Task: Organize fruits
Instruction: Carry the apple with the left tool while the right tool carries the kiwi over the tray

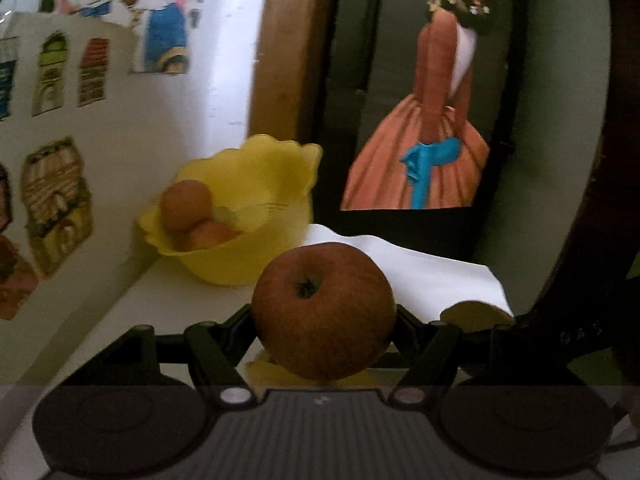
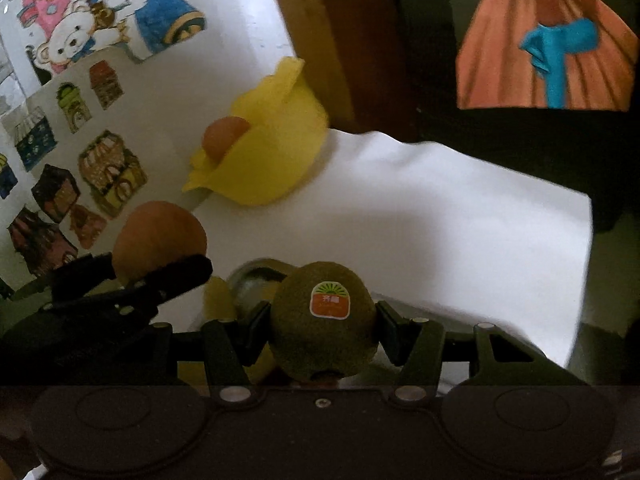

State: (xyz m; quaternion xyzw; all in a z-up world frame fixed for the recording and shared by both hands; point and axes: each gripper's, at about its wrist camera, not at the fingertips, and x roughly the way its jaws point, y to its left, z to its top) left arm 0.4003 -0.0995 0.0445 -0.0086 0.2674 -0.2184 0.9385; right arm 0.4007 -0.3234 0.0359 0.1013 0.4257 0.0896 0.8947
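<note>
The left tool (image 1: 324,316) was clamped on a red-brown apple (image 1: 323,312), one finger pressed against each flank and the stem pit turned up toward the camera. Gripping across the widest part kept the round fruit from rolling out, and it hung clear above the surface (image 1: 168,300) rather than resting on it.

The right tool (image 2: 323,328) was clamped in the same way on a kiwi (image 2: 323,320), its fingers closed on the two sides and the orange sticker (image 2: 330,299) facing forward. The kiwi was likewise carried, not set down.

Ahead of both tools stood a yellow bowl (image 1: 256,256) with a scalloped rim, placed at the back left of the surface, near the wall with the cartoon stickers (image 1: 56,208). It already held two orange-brown fruits (image 1: 186,204), so it appeared to be the collecting place for such fruit. A white cloth (image 2: 420,208) covered the surface to the right of the bowl.

In the right wrist view the left tool and its apple sat to the left, nearer the bowl. Judged from this, the apple was probably bound for the bowl. Where the kiwi belonged could not be told; a second yellow container just below the tools was only partly visible.
</note>
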